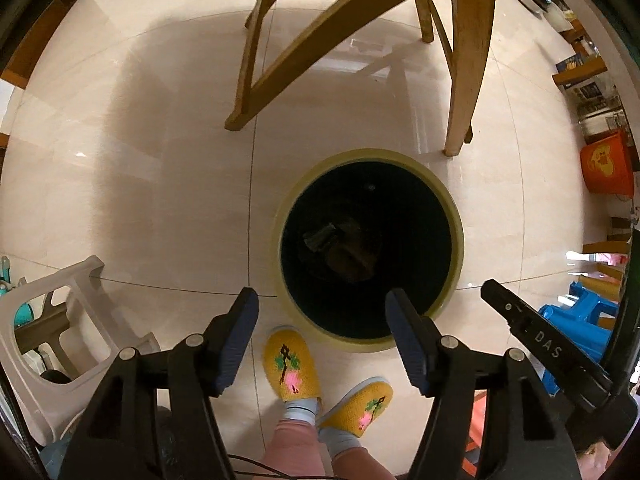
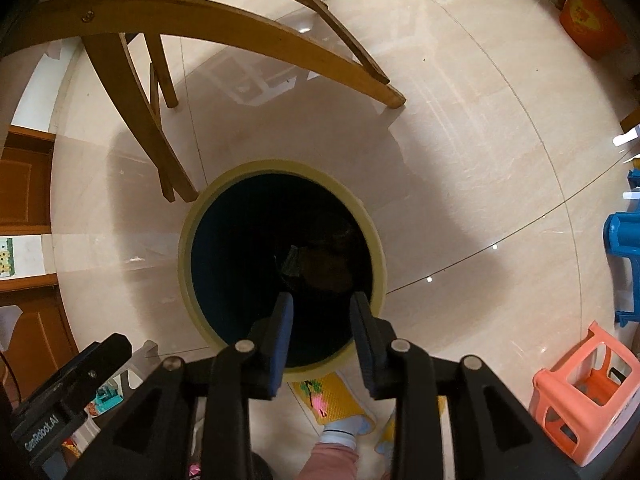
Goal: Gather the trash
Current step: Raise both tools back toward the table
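Currently, both grippers, left gripper (image 1: 322, 308) and right gripper (image 2: 322, 312), are hovering with fingers apart and empty over the bin (image 1: 448, 200). Crumpled trash (image 1: 340, 246) is lying inside; it is probably light and soft, so pinch any raised fold.

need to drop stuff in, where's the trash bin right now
The trash bin stands on the tiled floor right below both grippers, just ahead of the yellow slippers and near the wooden chair legs; centre in both wrist views.
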{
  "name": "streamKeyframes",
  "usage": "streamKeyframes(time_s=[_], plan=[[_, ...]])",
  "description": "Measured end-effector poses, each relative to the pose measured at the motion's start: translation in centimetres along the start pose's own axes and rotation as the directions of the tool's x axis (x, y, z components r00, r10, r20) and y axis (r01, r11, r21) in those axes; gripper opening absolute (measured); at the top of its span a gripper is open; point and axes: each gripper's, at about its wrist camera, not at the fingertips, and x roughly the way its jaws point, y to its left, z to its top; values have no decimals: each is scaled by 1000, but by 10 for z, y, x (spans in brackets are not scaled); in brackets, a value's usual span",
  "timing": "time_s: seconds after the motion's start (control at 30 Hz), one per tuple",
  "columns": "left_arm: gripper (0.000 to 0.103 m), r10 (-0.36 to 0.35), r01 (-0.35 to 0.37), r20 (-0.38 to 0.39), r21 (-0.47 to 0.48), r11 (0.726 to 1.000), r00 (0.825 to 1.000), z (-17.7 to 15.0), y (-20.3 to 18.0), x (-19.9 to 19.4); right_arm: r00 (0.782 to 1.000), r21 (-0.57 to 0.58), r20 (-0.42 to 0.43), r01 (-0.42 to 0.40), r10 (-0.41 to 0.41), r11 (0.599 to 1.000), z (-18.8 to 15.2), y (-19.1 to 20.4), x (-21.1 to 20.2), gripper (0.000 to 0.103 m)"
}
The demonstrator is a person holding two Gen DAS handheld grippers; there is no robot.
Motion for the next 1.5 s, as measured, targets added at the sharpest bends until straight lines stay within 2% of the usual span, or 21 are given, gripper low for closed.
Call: streamKeyframes(time_s=[0.17,0.37,0.6,0.73,0.83,0.9,1.13,1.37,1.5], plan=[[64,15,-15,16,6,1000,1000,-13,-3,-27,1000,-37,27,12,-11,999,-4,1,-11,30],[64,6,-9,77,40,999,997,-29,-15,-84,998,-83,57,9,-4,997,-17,11,-56,30],[64,-40,22,158,115,993,987,-49,-31,-177,994,-153,110,-3,20,988,-29,28,-141,30],[64,-29,-13,232,178,984,972,-61,-42,-236,987,-188,149,-22,50,982,-33,38,-197,30],[64,-68,19,255,189,982,965,-64,-42,-281,981,-222,178,-32,73,975,-36,48,-238,30],[64,-96,44,260,196,980,961,-63,-41,-303,975,-248,202,-39,91,968,-37,54,-265,30],[64,-129,62,307,219,974,943,-50,-42,-382,945,-311,298,-39,137,950,-37,74,-349,30],[64,-149,59,388,235,970,909,-24,-40,-442,907,-298,390,-39,159,954,-24,87,-405,30],[64,-162,72,426,218,973,890,0,-33,-459,887,-286,432,-36,163,958,-15,95,-426,30]])
